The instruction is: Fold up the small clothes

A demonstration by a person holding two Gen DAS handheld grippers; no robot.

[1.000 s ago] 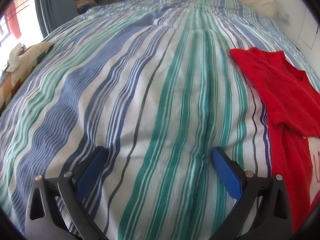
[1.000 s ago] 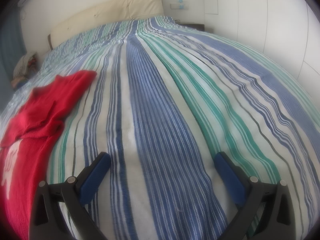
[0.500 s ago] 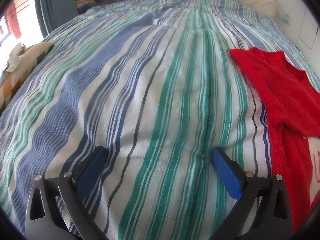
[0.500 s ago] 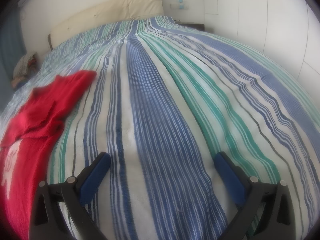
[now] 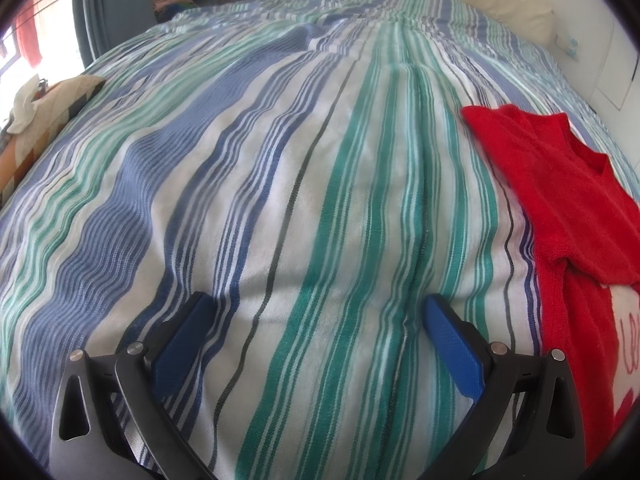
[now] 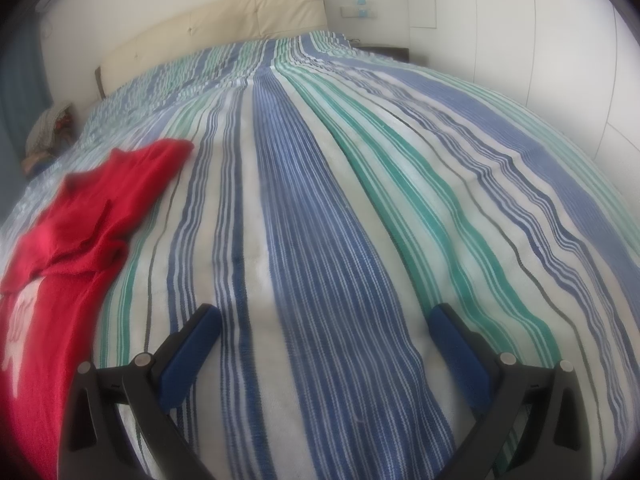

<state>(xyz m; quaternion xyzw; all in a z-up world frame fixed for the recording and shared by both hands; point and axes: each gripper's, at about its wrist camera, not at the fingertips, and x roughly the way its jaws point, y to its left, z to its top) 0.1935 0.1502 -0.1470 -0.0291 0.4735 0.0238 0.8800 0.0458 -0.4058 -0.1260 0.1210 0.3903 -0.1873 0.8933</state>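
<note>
A red knit sweater [image 5: 560, 200] with a folded-over sleeve lies on the striped woven bedspread [image 5: 280, 200], at the right edge of the left view and at the left edge of the right view [image 6: 80, 216]. Both the left gripper [image 5: 316, 312] and right gripper [image 6: 324, 324] hover spread wide, empty. Only the left view shows a patterned cushion [image 5: 48, 120]; the right shows the cream headboard [image 6: 224, 28].

Sweater [image 5: 560, 184] on bedspread [image 5: 280, 184], between both claws, headboard [image 6: 240, 20] behind.

Black frames [image 5: 100, 408]; blue-padded fingers [image 5: 180, 340] (silver screws).
</note>
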